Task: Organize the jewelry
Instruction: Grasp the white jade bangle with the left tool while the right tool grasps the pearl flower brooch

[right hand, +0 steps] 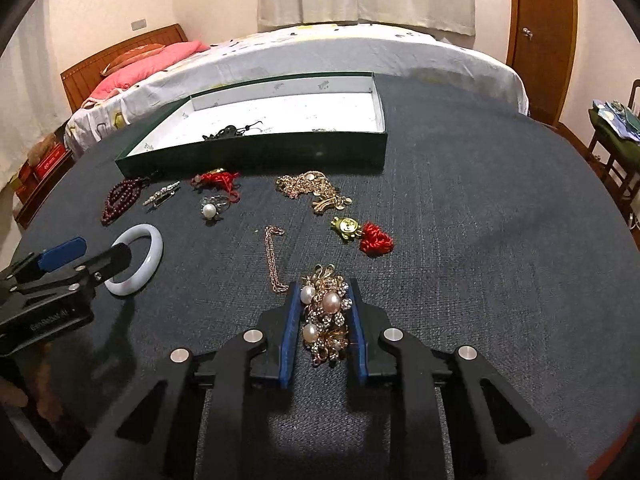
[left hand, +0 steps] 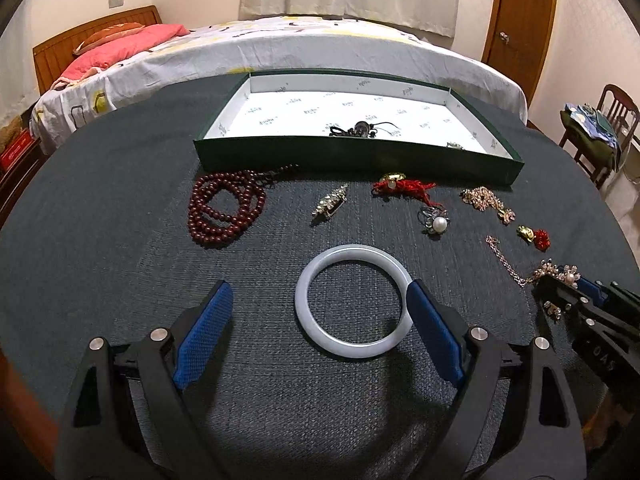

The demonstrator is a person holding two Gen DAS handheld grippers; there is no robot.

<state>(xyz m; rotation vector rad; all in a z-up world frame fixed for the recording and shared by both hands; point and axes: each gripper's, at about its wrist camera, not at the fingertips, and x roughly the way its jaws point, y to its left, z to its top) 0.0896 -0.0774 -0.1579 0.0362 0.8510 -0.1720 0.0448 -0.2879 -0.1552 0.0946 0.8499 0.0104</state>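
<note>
Two grippers sit low over your dark table mat: your right gripper pinches the pearl brooch between its blue pads, while your left gripper stands spread, one finger inside the pale bangle. The green tray lies beyond.

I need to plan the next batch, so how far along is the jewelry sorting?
Early stage. Done: only a dark corded piece and a small item lie in the green box. In hand: the right gripper is closed around the pearl brooch; the left gripper is open, one finger inside the white bangle. Left on the table: red beads, pearl ring and several other pieces.
</note>
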